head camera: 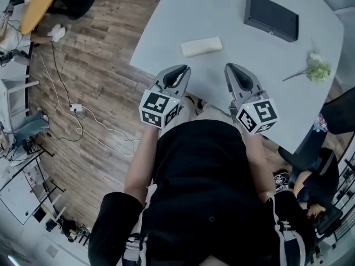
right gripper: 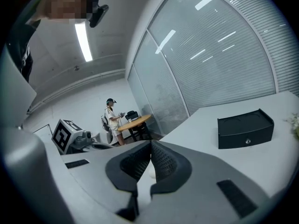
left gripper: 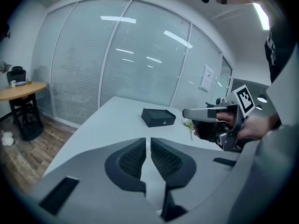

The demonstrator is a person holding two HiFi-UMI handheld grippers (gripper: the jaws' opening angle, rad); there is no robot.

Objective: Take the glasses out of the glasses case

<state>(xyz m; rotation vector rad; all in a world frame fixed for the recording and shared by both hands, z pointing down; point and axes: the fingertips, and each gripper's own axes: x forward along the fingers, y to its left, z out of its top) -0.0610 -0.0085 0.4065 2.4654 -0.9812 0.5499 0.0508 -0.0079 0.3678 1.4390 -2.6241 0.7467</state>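
Note:
The black glasses case (head camera: 272,17) lies closed at the far side of the pale grey table (head camera: 183,15). It also shows in the left gripper view as a black box (left gripper: 159,117) and in the right gripper view (right gripper: 245,128). My left gripper (head camera: 177,72) hovers over the table's near edge, well short of the case, its jaws shut with nothing between them (left gripper: 148,143). My right gripper (head camera: 234,71) is level beside it, its jaws also together and empty (right gripper: 151,146). No glasses are visible.
A folded white cloth (head camera: 201,46) lies between the grippers and the case. A small white flower sprig (head camera: 317,69) rests at the table's right. A person (right gripper: 112,115) stands by a round wooden table (right gripper: 134,120) in the background. Cables cross the wooden floor (head camera: 77,108).

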